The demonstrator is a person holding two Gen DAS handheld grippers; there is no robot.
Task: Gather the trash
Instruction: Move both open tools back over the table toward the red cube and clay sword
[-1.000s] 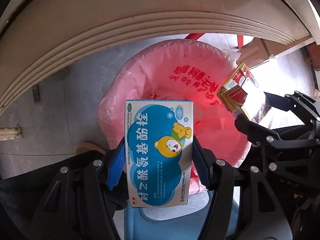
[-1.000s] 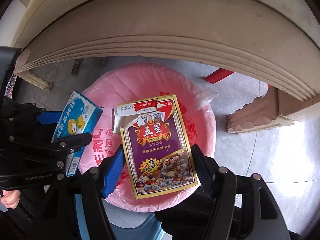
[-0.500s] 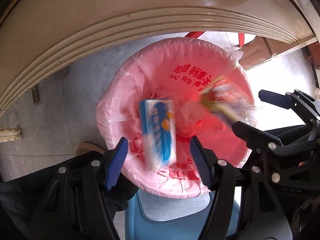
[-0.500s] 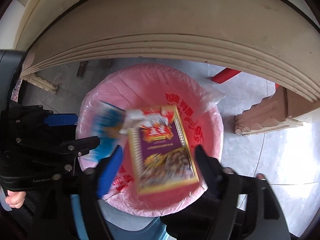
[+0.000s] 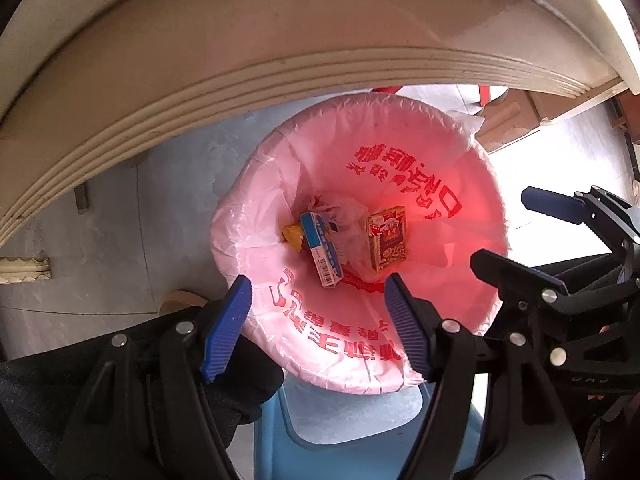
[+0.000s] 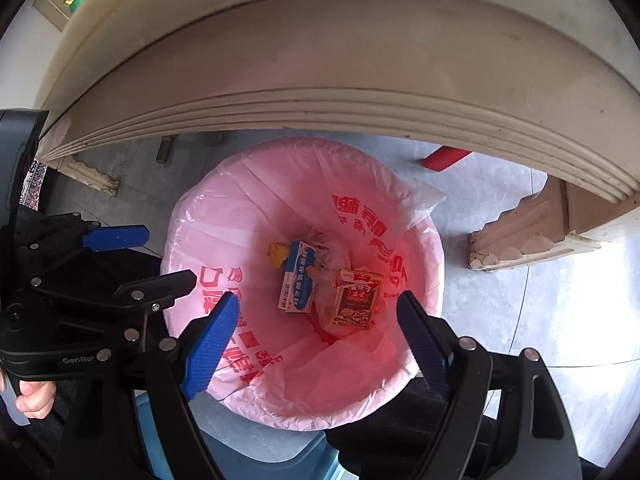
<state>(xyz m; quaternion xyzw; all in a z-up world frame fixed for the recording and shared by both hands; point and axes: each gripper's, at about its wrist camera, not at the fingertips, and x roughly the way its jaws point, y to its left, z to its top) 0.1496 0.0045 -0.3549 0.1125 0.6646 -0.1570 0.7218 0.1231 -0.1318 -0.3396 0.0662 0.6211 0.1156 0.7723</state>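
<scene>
- Both boxes have left the jaws since a second ago: the blue medicine box (image 5: 322, 254) and the purple-and-gold card box (image 5: 387, 237) now lie at the bottom of the pink-lined bin (image 5: 256, 224), where half a second back they were blurred in mid-fall.
- The left gripper (image 5: 318, 328) hangs above the bin's six o'clock rim with its jaws spread wide and nothing between them; the right gripper (image 6: 316, 344) is the same, wide and empty over the near rim.
- In the left wrist view the right gripper appears at three o'clock, also parted.
- For the task, this reads as two pieces of trash delivered; both tools look free for another pickup, though no further litter shows in these views.
- The medicine box is thin printed cardboard, a flat rectangle resting tilted on its edge, barcode side up, just beside a crumpled yellow wrapper (image 6: 278, 254) at its ten o'clock.
- The card box is a glossy, stiffer carton, leaning on a scrunched clear plastic film (image 5: 348, 224) that sits between the two boxes.
- The liner is thin, wrinkled pink plastic with red printed characters, folded over a round rim; light glows through it at three o'clock.
- The ribbed blue pads (image 5: 226, 330) on the jaws look rubbery.
- A cream, grooved worktop edge (image 6: 360, 108) curves across twelve o'clock above the bin; the floor (image 6: 520, 300) is smooth grey tile.
</scene>
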